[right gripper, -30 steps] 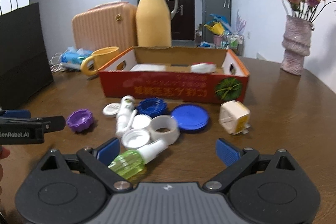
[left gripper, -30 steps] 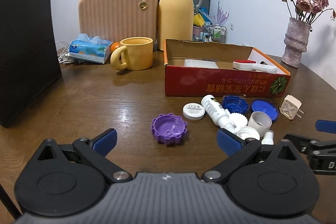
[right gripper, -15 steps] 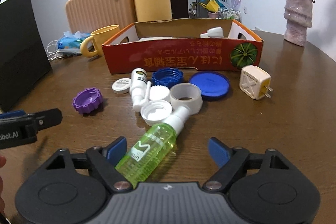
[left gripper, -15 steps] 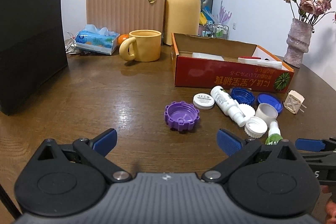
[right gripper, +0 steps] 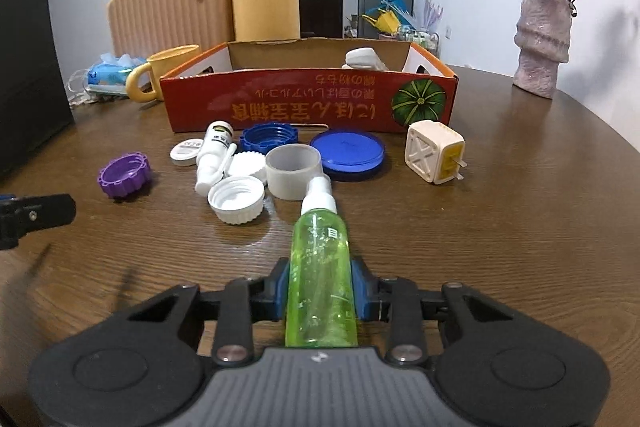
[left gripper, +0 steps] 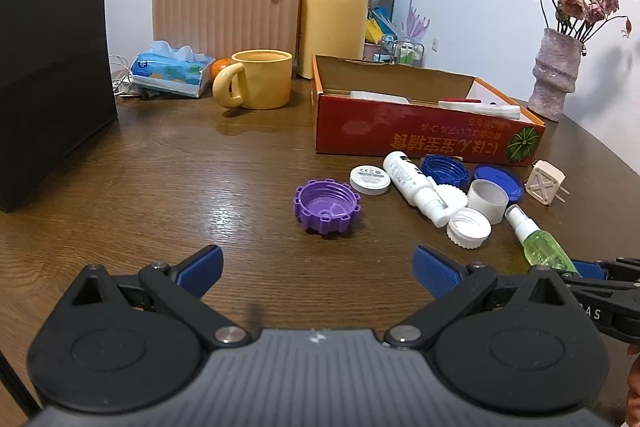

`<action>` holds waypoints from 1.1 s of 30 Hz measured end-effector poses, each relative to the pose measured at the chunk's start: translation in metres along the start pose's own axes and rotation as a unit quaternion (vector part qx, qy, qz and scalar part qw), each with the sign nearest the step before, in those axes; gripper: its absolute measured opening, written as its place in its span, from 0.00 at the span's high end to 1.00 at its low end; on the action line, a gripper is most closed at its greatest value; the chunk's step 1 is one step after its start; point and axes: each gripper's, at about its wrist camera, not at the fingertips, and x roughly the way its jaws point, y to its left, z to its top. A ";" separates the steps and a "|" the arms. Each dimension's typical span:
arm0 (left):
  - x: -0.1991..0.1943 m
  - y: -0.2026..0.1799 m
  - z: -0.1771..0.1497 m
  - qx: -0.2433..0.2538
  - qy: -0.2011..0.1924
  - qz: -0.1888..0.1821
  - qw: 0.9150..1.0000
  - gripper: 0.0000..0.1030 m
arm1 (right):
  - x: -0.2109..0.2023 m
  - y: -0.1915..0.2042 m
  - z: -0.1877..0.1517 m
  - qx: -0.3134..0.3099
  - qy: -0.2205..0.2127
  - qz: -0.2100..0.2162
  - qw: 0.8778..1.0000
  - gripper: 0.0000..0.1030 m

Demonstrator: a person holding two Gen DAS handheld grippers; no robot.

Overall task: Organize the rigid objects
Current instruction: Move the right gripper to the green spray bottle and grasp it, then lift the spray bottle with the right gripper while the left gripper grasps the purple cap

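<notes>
One green spray bottle [right gripper: 322,275] lies lengthwise in the lower centre of the right wrist view, clamped between the blue pads [right gripper: 280,293] of the right gripper [right gripper: 323,293]. Its body is clear lime-green plastic with a white pump head that points up the frame toward a greyish open ring-shaped cap [right gripper: 293,175]; a small dark printed mark sits near its shoulder, too small to read. In the left wrist view the same bottle shows at the right edge, above the dark arm of the other tool.

Just above the bottle, at mid-frame, lie a white ribbed cap [right gripper: 237,199], a white nasal-spray bottle [right gripper: 213,159] whose label print is unreadable, a small white round tin [right gripper: 185,151], two blue lids [right gripper: 347,154], a purple notched cap [right gripper: 125,174] to the left and a cream plug adapter [right gripper: 434,157] to the right. Behind them stands a red cardboard tray [right gripper: 308,107] printed upside down with yellow Japanese characters and a green pumpkin picture.

Lower in the left wrist view, the left gripper [left gripper: 318,269] has its blue pads wide apart with only bare wooden table [left gripper: 160,187] between them.
</notes>
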 end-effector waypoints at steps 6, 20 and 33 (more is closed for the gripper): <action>0.002 -0.002 0.000 0.002 0.002 0.000 1.000 0.00 | -0.001 -0.005 -0.001 0.000 -0.009 0.012 1.000 0.71; 0.013 -0.013 0.008 0.015 0.005 0.003 1.000 0.00 | -0.011 -0.021 0.008 0.024 -0.044 0.028 0.998 0.71; 0.051 -0.015 0.028 0.017 0.019 0.027 0.999 0.03 | -0.008 -0.033 0.026 0.028 -0.067 0.020 0.997 0.71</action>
